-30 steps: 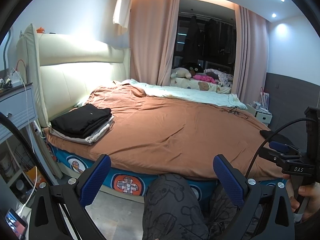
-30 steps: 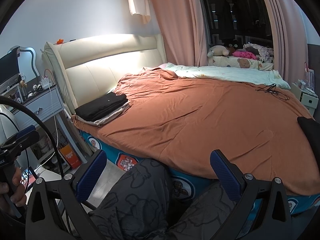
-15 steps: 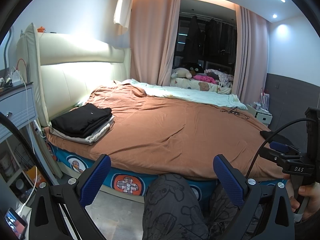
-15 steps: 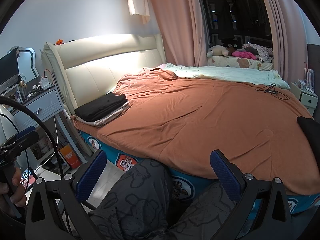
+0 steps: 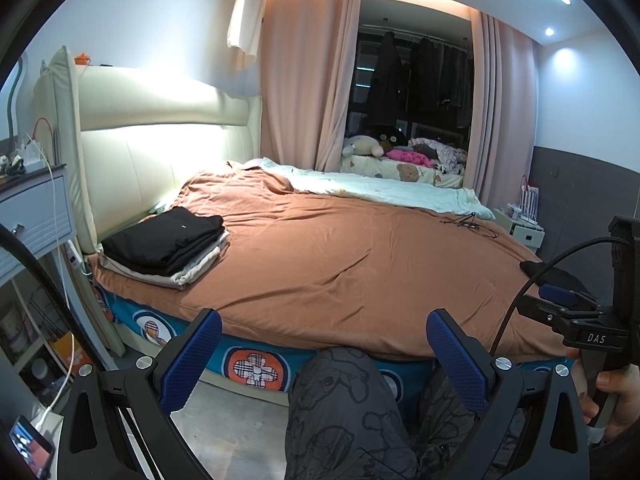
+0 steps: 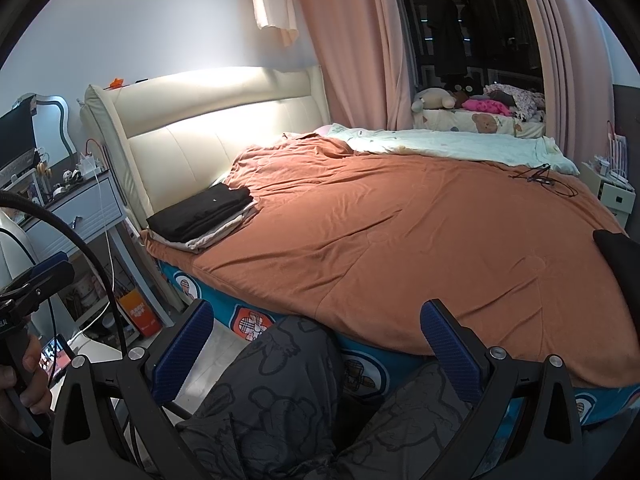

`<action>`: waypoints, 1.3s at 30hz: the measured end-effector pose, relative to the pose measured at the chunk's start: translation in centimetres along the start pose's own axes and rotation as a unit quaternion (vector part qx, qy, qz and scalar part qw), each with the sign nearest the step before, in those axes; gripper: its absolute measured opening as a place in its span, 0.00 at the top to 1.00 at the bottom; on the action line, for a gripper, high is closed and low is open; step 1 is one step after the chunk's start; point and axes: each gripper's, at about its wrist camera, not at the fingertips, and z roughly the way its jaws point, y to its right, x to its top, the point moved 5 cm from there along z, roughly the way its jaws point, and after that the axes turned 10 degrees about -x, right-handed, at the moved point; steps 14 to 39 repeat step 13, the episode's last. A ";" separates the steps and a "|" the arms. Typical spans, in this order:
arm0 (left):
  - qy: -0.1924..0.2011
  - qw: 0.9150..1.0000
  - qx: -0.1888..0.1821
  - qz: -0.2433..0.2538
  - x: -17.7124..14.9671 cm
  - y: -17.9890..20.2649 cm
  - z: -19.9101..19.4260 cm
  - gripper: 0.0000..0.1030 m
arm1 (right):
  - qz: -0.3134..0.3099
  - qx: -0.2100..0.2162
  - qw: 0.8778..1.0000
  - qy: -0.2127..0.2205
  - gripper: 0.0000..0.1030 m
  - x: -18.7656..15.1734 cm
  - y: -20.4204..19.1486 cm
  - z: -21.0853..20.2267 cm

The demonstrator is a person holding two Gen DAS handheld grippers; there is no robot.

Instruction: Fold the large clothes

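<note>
Here both grippers are spread wide and empty: left gripper (image 5: 324,350), right gripper (image 6: 316,340), each held low in front of the bed (image 5: 360,248) above the person's knees (image 5: 340,392). Stack of folded clothes (image 5: 168,246) lies at the near left corner of the orange cover, just beside the headboard (image 5: 160,132). One dark garment (image 6: 618,250) lies at the cover's right edge, well apart from the stack.

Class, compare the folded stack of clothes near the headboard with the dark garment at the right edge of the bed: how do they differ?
The folded stack of clothes is squared and layered, black pieces over pale ones; the dark garment is one dark mass, cut off by the frame. The stack sits by the headboard; the garment lies at the opposite end. Both rest on the orange bedspread, untouched by either gripper.
</note>
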 end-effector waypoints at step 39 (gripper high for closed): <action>-0.001 1.000 -0.001 0.002 -0.2 0.4 0.1 0.00 | 0.005 0.000 1.000 -0.005 0.00 0.0 0.1 0.4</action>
